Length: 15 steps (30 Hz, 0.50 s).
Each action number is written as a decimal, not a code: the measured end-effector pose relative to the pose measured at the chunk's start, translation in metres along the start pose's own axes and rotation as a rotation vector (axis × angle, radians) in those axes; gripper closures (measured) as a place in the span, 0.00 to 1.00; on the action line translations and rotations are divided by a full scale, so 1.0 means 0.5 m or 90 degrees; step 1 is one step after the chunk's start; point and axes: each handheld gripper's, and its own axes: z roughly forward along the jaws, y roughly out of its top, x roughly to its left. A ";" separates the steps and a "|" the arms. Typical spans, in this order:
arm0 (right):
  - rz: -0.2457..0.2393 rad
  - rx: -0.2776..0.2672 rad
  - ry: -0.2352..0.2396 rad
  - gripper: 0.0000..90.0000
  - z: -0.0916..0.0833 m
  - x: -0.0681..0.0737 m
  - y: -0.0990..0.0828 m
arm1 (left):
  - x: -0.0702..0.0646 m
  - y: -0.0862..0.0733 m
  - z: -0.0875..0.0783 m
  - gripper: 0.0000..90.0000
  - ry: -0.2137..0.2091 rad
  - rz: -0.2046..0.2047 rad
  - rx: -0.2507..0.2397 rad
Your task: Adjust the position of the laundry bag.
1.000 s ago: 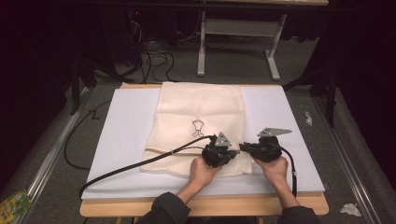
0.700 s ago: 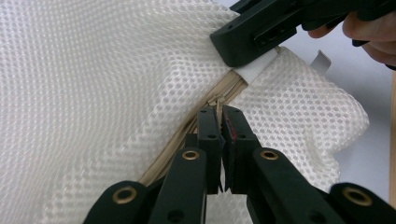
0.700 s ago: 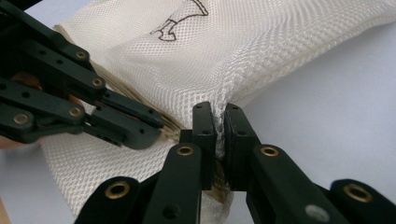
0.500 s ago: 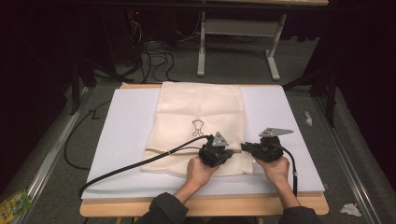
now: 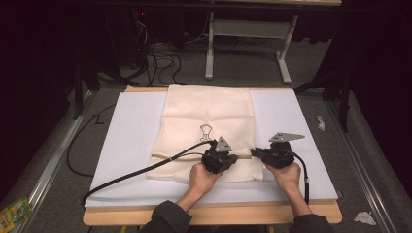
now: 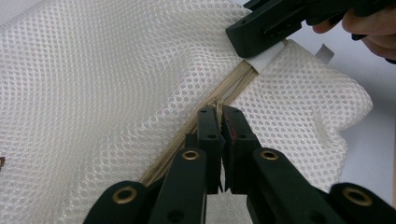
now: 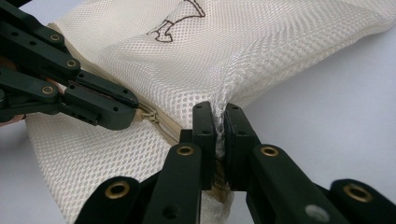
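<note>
A cream mesh bag (image 5: 209, 116) with a small dark drawing lies flat on the white board (image 5: 131, 141). A beige zipper (image 6: 233, 81) runs across its near end. My left gripper (image 5: 236, 158) points right and is shut on the zipper (image 7: 159, 120) at its pull; the close view shows a thin strip pinched between the jaws of this left gripper (image 6: 220, 121). My right gripper (image 5: 253, 153) points left, facing it. That right gripper (image 7: 219, 122) is shut on a bunched fold of mesh at the bag's right edge, close to the zipper's end.
The board sits on a wooden table whose front edge (image 5: 209, 216) is near the person. A black cable (image 5: 126, 174) trails left from the left gripper. Metal desk legs (image 5: 284, 63) and cables stand on the floor behind; crumpled paper (image 5: 363, 217) lies at the right.
The left gripper has shifted slightly to the left along the zipper. The right gripper has stayed where it was.
</note>
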 end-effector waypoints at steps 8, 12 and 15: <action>0.000 0.003 -0.006 0.96 0.000 -0.001 0.000 | 0.008 -0.006 -0.011 0.97 0.007 -0.005 -0.001; -0.001 0.000 -0.006 0.96 0.003 -0.001 0.001 | 0.009 -0.005 -0.016 0.97 0.006 -0.005 -0.003; -0.003 0.001 -0.009 0.96 0.002 0.001 0.003 | 0.015 -0.005 -0.020 0.97 0.005 -0.008 -0.001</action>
